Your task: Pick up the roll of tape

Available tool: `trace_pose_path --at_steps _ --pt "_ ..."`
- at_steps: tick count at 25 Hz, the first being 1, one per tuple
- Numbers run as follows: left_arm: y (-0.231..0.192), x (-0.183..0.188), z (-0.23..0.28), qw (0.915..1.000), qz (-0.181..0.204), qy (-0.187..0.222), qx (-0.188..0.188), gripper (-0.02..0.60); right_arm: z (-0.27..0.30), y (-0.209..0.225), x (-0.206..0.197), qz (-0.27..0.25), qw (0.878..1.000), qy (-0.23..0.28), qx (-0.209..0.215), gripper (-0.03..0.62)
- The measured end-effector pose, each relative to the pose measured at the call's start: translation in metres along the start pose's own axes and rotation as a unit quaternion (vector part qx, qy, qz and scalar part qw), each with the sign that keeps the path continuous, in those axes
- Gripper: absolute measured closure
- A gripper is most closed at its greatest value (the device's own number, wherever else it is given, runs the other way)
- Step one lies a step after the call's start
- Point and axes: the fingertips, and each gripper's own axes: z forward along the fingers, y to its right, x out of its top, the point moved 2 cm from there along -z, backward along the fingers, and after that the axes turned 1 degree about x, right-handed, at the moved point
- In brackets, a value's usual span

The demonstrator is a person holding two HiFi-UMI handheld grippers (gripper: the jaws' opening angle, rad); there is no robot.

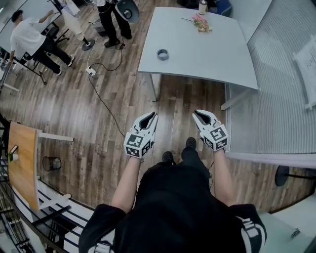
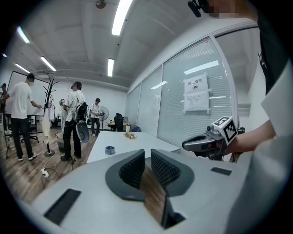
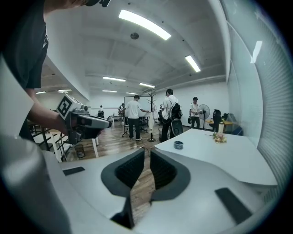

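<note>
The roll of tape [image 1: 162, 54] is a small grey ring lying near the left edge of the white table [image 1: 207, 54], far ahead of both grippers. It also shows as the tape [image 2: 109, 149] in the left gripper view and the tape [image 3: 178, 145] in the right gripper view. My left gripper [image 1: 151, 117] and right gripper [image 1: 199, 114] hang side by side over the wooden floor, short of the table. The left gripper [image 2: 147, 153] has its jaws together with nothing between them. The right gripper [image 3: 147, 153] shows only a thin slit, also empty.
A bunch of flowers [image 1: 201, 23] and a bottle [image 1: 202, 7] sit at the table's far end. A glass partition [image 1: 281, 113] runs along the right. Several people [image 1: 29, 39] stand at the back left. A wooden desk [image 1: 22, 163], a wire bin [image 1: 51, 163] and a floor cable [image 1: 101, 99] lie to the left.
</note>
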Motion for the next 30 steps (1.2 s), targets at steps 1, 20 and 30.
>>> trace_pose_path --at_steps 1,20,30 --pt "0.000 0.000 -0.001 1.0000 0.000 0.001 0.000 0.531 0.001 -0.001 0.001 -0.002 1.000 0.001 0.001 0.540" --pt "-0.011 0.000 -0.016 0.9997 -0.014 0.012 0.017 0.405 0.006 -0.009 0.015 -0.018 1.000 0.017 -0.007 0.333" --pt "-0.015 -0.006 -0.018 0.9997 -0.021 0.008 0.004 0.360 0.009 -0.011 0.012 -0.012 0.999 0.021 -0.021 0.247"
